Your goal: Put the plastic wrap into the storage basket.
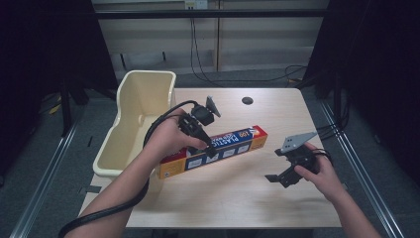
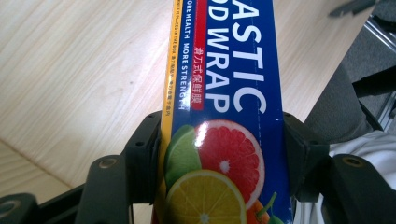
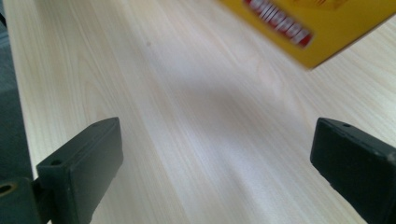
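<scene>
Left gripper (image 1: 202,144) is clamped across the wrap box (image 1: 213,151) mid-length, beside the bin (image 1: 143,94). Looks light, stiff, crushable cardboard. Right gripper (image 1: 285,178) hangs open, empty.

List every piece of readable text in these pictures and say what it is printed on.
"ASTIC" and "D WRAP", cut off at the frame edge: large white letters on the blue face of the plastic wrap box held in the left gripper.
"MORE HEALTH MORE STRENGTH": small white print on the same face.
Red strip of Chinese characters beside it: too small to read reliably.
"PLASTIC": same box in the high view; remaining print too small.
Red label on the box's yellow side: blurred, unreadable.
</scene>
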Motion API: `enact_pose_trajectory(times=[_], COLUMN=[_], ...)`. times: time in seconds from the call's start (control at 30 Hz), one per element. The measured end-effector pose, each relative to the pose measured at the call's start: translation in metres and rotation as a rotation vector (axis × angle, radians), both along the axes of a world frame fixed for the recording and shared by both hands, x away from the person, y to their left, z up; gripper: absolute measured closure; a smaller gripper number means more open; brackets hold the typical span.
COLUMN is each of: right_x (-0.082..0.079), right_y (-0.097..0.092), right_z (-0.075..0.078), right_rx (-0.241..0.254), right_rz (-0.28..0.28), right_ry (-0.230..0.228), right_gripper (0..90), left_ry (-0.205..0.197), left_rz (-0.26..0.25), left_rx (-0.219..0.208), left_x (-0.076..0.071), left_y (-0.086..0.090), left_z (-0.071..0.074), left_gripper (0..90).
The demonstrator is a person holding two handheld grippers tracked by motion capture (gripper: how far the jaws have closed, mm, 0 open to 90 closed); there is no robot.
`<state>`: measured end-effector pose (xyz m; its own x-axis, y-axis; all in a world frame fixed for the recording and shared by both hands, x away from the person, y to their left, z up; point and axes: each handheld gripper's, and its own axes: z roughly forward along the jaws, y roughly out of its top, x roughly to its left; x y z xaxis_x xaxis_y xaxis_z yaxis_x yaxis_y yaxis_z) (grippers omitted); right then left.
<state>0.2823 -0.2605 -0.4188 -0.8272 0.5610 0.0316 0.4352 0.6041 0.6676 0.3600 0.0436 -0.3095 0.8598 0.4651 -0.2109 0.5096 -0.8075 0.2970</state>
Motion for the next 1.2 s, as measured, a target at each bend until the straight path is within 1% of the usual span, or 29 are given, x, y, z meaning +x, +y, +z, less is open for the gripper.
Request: enact_pose_trajectory(times=[0.03, 0.07, 0.17, 0.27, 0.3, 0.33, 0.37, 0.4, 0.43, 0.47, 0.5, 0.53, 0.57, 0.6, 0.8, 0.83, 0.87, 0.9, 0.97, 1.0, 1.03, 1.07, 1.17, 1.2], right_x=[-0.003, -0.003, -0.005, -0.006, -0.007, -0.007, -0.007, -0.008, -0.008, -0.008, -0.008, -0.008, -0.008, -0.008, -0.01, -0.01, -0.01, -0.01, -0.01, -0.01, -0.011, -0.011, -0.011, -0.011], right_y=[0.004, 0.004, 0.006, 0.008, 0.008, 0.008, 0.008, 0.009, 0.009, 0.009, 0.01, 0.01, 0.011, 0.013, 0.013, 0.013, 0.013, 0.013, 0.013, 0.013, 0.014, 0.014, 0.014, 0.014], right_z=[-0.004, -0.004, -0.009, -0.013, -0.013, -0.015, -0.016, -0.017, -0.02, -0.02, -0.023, -0.023, -0.024, -0.026, -0.025, -0.025, -0.025, -0.025, -0.025, -0.025, -0.025, -0.025, -0.025, -0.025], right_rx=[-0.012, -0.012, 0.005, -0.01, -0.019, -0.02, -0.016, -0.022, -0.016, -0.016, -0.019, -0.019, -0.022, -0.036, -0.035, -0.023, -0.023, -0.022, -0.023, -0.023, -0.025, -0.024, -0.023, -0.023], right_rz=[0.001, 0.001, 0.005, -0.003, -0.017, -0.013, -0.008, -0.013, -0.007, -0.007, -0.01, -0.01, -0.005, -0.008, -0.017, -0.01, -0.011, -0.012, -0.011, -0.011, -0.01, -0.006, -0.005, -0.005], right_ry=[0.004, 0.004, 0.014, 0.005, 0.0, 0.0, 0.004, 0.006, 0.015, 0.015, 0.027, 0.027, 0.021, 0.015, 0.011, 0.013, 0.007, 0.011, 0.01, 0.01, 0.01, 0.009, 0.009, 0.009], right_gripper=[2.9, 2.9, 2.9, 3.0, 2.9, 2.8, 2.9, 2.8, 3.0, 3.0, 3.1, 3.1, 2.9, 3.3, 2.9, 3.0, 2.8, 3.0, 2.9, 2.9, 3.0, 3.0, 2.9, 2.9], left_ry=[0.003, 0.005, 0.002, 0.005, 0.004, 0.004, 0.002, 0.001, 0.002, 0.0, 0.002, 0.009, 0.007, 0.014, 0.009, 0.007, 0.007, 0.012, 0.011, 0.013, 0.013, 0.013, 0.011, 0.011], left_rz=[0.011, 0.015, 0.024, 0.047, 0.051, 0.06, 0.064, 0.065, 0.076, 0.071, 0.076, 0.081, 0.079, 0.093, 0.118, 0.127, 0.136, 0.147, 0.142, 0.147, 0.168, 0.169, 0.198, 0.191], left_rx=[-0.001, 0.001, 0.005, 0.006, 0.013, 0.014, 0.016, 0.016, 0.017, 0.021, 0.022, 0.019, 0.02, 0.014, 0.017, 0.021, 0.016, 0.013, 0.014, 0.014, 0.011, 0.012, 0.008, 0.017], left_x=[0.001, 0.002, 0.004, 0.006, 0.008, 0.008, 0.009, 0.01, 0.01, 0.01, 0.011, 0.011, 0.012, 0.013, 0.017, 0.017, 0.017, 0.018, 0.019, 0.02, 0.02, 0.021, 0.022, 0.023], left_y=[0.001, 0.002, 0.007, 0.012, 0.014, 0.016, 0.017, 0.018, 0.019, 0.02, 0.02, 0.021, 0.022, 0.024, 0.031, 0.033, 0.034, 0.037, 0.038, 0.04, 0.041, 0.042, 0.045, 0.046], left_z=[0.002, 0.003, 0.009, 0.014, 0.017, 0.018, 0.02, 0.022, 0.023, 0.025, 0.026, 0.028, 0.029, 0.033, 0.041, 0.043, 0.044, 0.047, 0.049, 0.05, 0.051, 0.053, 0.056, 0.058], left_gripper=[40.7, 40.7, 40.7, 40.7, 40.8, 40.8, 40.8, 40.8, 40.7, 40.7, 40.7, 40.7, 40.7, 40.8, 40.8, 40.8, 40.8, 40.8, 40.8, 40.8, 40.8, 40.8, 40.8, 40.8])
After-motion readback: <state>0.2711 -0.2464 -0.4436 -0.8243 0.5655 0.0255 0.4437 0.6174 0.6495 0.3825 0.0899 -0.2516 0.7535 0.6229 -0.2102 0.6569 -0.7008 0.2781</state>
